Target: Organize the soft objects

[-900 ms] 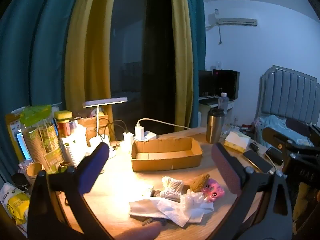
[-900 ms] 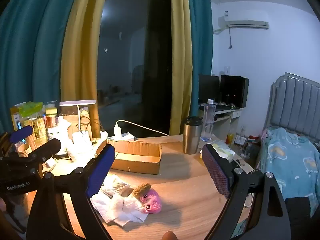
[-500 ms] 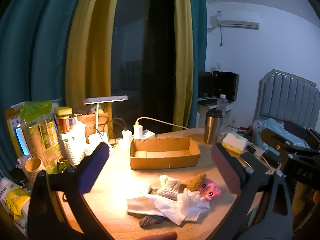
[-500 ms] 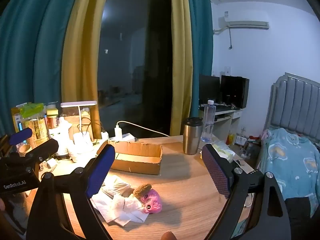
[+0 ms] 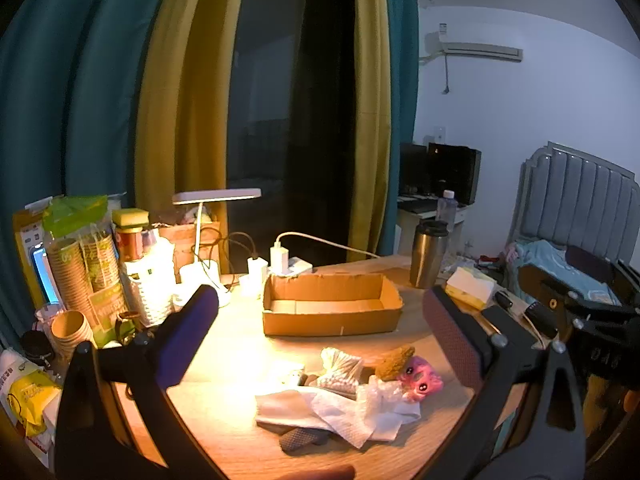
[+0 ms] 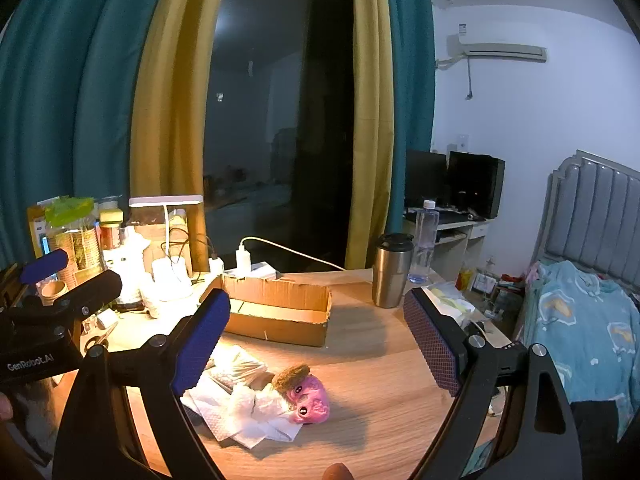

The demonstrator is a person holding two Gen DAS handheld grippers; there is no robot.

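Soft toy [image 5: 420, 376], pink, lies near the table's [image 5: 224, 360] front edge, face toward the camera, beside white tissue [image 5: 352, 416]; the left gripper [image 5: 320, 344] hangs above, fingers spread, empty. The right wrist view alone shows a bed [image 6: 580, 320]; right gripper [image 6: 316, 340] spread, empty, cardboard box [image 6: 280, 312] behind the toy.

Dark window [image 6: 276, 128] flanked by yellow and teal curtains [image 6: 168, 100]. White wall [image 6: 520, 120], air conditioner [image 6: 502, 50] mounted high. Grey padded headboard [image 6: 596, 208], possibly bed. Lit desk lamp [image 5: 216, 197] on wooden bench [image 5: 240, 360].
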